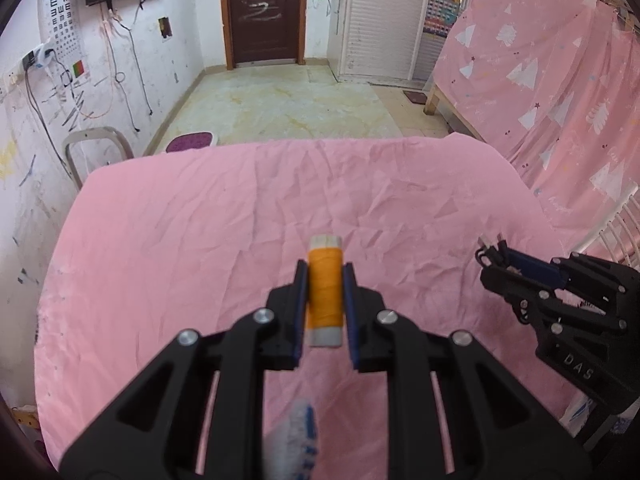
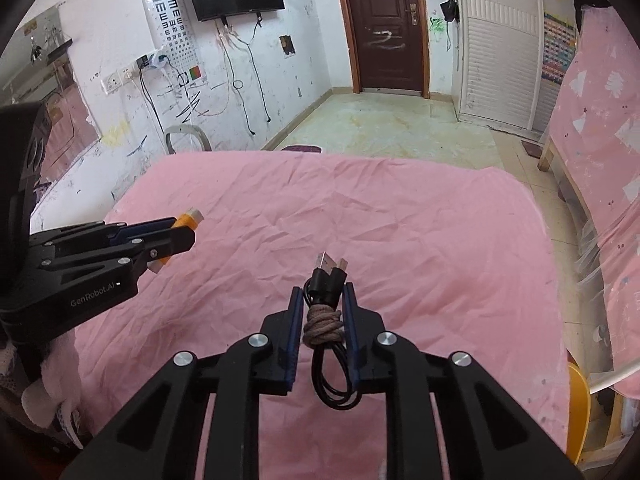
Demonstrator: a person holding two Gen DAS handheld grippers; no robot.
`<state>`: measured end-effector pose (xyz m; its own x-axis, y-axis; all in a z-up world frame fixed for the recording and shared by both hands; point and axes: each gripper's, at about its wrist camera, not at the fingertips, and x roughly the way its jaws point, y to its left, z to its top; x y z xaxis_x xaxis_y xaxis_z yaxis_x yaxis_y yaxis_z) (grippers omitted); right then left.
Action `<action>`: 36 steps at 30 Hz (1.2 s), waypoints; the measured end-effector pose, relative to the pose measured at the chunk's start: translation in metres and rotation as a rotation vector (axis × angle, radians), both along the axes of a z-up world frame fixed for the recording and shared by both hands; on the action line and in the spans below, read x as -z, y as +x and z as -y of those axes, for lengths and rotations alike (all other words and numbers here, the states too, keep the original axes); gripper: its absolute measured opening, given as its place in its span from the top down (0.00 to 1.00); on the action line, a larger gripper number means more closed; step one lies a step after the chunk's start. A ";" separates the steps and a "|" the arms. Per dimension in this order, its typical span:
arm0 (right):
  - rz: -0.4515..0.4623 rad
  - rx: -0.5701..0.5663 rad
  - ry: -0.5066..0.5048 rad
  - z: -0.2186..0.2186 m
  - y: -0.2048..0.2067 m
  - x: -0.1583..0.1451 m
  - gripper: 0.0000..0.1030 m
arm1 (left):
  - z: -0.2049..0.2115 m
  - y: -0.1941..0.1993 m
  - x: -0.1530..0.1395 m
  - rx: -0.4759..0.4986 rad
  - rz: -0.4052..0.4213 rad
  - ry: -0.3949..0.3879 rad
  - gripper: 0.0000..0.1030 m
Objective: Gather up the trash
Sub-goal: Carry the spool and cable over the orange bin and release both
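Note:
My left gripper (image 1: 325, 276) is shut on an orange thread spool (image 1: 325, 288) with white ends, held above the pink cloth-covered table (image 1: 200, 240). It also shows in the right wrist view (image 2: 182, 236) at the left, with the spool (image 2: 187, 220) between its fingers. My right gripper (image 2: 322, 296) is shut on a coiled black USB cable (image 2: 326, 280) tied with a beige cord (image 2: 323, 326), its loop hanging below the fingers. The right gripper also shows in the left wrist view (image 1: 494, 252) at the right, with the cable plugs (image 1: 489, 242) sticking out.
A bed with a pink patterned sheet (image 1: 552, 92) stands at the right. A metal chair frame (image 1: 96, 148) and a purple mat (image 1: 190, 142) lie beyond the table's far edge. A white-and-blue object (image 1: 300, 436) is blurred below my left gripper. A yellow chair (image 2: 578, 408) sits at the right.

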<state>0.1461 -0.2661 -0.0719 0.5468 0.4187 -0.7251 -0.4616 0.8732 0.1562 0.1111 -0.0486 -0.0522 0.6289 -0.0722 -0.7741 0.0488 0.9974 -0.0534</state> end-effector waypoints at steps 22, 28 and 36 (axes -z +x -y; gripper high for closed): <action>0.169 0.346 0.130 0.184 -0.051 -0.037 0.91 | 0.131 -0.017 -0.038 0.292 0.105 -0.076 0.85; 0.171 0.418 0.143 0.227 -0.069 -0.027 0.91 | 0.173 -0.021 -0.040 0.365 0.104 -0.064 0.85; 0.152 0.487 0.165 0.278 -0.091 -0.006 0.91 | 0.231 -0.029 -0.037 0.469 0.094 -0.055 0.85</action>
